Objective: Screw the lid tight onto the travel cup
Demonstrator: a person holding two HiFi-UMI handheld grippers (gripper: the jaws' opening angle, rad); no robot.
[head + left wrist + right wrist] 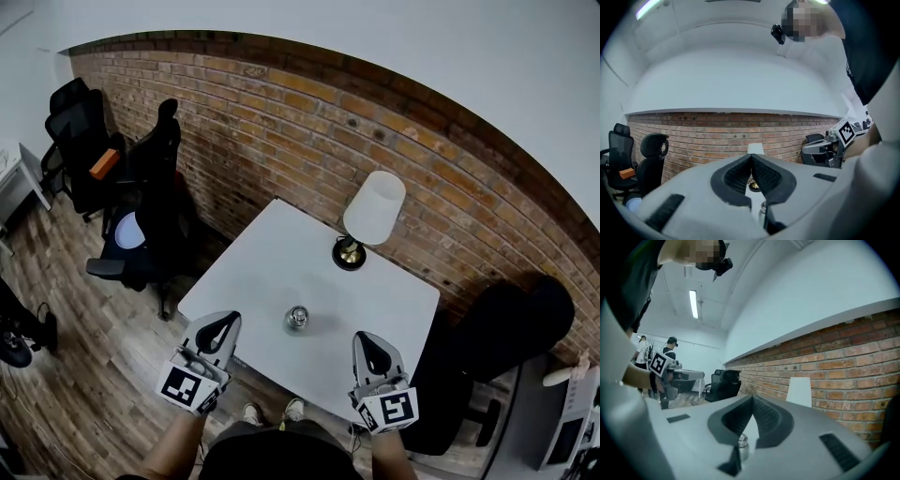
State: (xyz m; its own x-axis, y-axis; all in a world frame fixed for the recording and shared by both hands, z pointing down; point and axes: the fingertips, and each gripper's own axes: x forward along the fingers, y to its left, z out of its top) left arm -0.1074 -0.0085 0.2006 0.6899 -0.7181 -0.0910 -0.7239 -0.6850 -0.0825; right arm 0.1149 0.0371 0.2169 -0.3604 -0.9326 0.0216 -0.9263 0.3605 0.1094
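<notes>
The steel travel cup (pixel 297 320) stands upright on the white table (pixel 262 272) near its front edge, with its lid on top. My left gripper (pixel 226 323) hovers to the cup's left, shut with nothing between its jaws. My right gripper (pixel 373 341) hovers to the cup's right, also shut and empty. Neither touches the cup. In the left gripper view the shut jaws (pixel 751 157) point level at the brick wall, and the cup (pixel 762 206) peeks out below them. In the right gripper view the cup (pixel 742 442) shows low under the shut jaws (pixel 752 400).
A table lamp with a white shade (pixel 374 208) stands at the table's back right, against the brick wall (pixel 309 131). Black office chairs (pixel 141 211) stand to the left on the wooden floor, and another black chair (pixel 502 328) to the right. People (pixel 670 347) stand far off.
</notes>
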